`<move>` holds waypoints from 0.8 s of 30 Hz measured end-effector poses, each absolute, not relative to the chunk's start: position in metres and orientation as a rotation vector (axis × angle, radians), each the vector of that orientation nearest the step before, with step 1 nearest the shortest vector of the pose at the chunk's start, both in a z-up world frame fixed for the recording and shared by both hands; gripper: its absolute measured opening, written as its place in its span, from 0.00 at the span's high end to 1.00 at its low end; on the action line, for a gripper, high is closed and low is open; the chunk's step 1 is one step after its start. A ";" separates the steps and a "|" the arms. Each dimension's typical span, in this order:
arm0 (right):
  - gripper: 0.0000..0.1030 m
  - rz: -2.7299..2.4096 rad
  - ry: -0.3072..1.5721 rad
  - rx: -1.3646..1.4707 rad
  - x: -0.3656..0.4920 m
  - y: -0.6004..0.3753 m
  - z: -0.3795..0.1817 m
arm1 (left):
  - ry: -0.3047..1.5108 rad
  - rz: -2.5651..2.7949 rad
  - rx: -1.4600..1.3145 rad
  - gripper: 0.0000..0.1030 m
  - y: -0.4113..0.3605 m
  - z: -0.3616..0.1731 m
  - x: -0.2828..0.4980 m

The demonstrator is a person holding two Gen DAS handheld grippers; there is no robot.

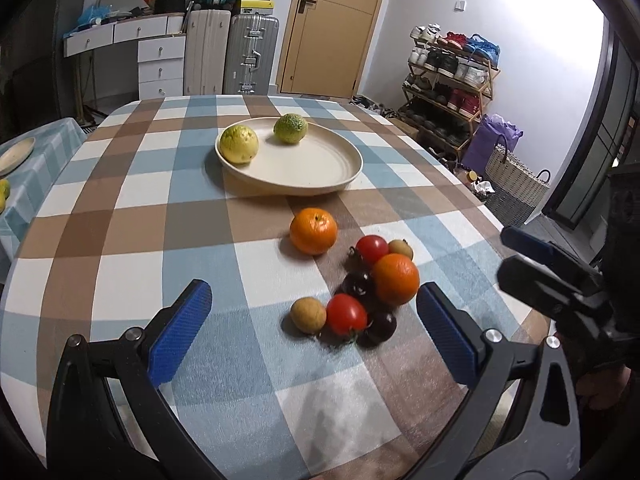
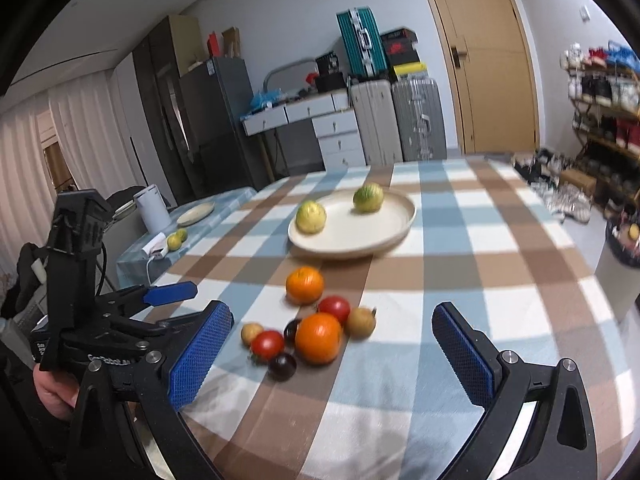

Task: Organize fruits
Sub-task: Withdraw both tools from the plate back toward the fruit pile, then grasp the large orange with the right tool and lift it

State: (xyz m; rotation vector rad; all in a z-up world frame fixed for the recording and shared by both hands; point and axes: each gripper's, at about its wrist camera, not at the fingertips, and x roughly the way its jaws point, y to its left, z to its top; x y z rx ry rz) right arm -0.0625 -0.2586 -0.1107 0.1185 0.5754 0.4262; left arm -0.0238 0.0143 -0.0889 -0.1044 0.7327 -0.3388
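Note:
A cream plate (image 1: 304,168) (image 2: 384,232) on the checked tablecloth holds a yellow-green fruit (image 1: 239,145) (image 2: 311,216) and a green fruit (image 1: 290,128) (image 2: 368,198). In front of it lie an orange (image 1: 313,231) (image 2: 304,285) and a cluster: a second orange (image 1: 395,279) (image 2: 319,338), two red tomatoes (image 1: 346,314) (image 1: 372,249), dark plums (image 1: 359,285) and small brown fruits (image 1: 308,315). My left gripper (image 1: 314,336) is open and empty, just short of the cluster. My right gripper (image 2: 332,356) is open and empty, near the cluster.
A side table at the left carries a plate (image 2: 196,214), green fruit (image 2: 176,240) and a white kettle (image 2: 152,208). Suitcases (image 1: 250,54), a desk, a door (image 1: 332,28) and a shoe rack (image 1: 448,88) stand beyond the table. A woven basket (image 1: 516,188) sits on the floor.

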 end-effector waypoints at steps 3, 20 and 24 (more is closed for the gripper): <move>0.00 0.437 0.601 0.125 -0.060 -0.255 -0.122 | 0.722 -0.333 -0.103 0.01 0.016 -0.094 -0.026; 0.15 0.519 0.753 0.273 -0.018 -0.244 -0.164 | 0.754 -0.320 -0.178 0.01 0.040 -0.114 -0.007; 0.25 0.514 0.790 0.283 -0.010 -0.242 -0.167 | 0.764 -0.321 -0.191 0.01 0.044 -0.115 -0.001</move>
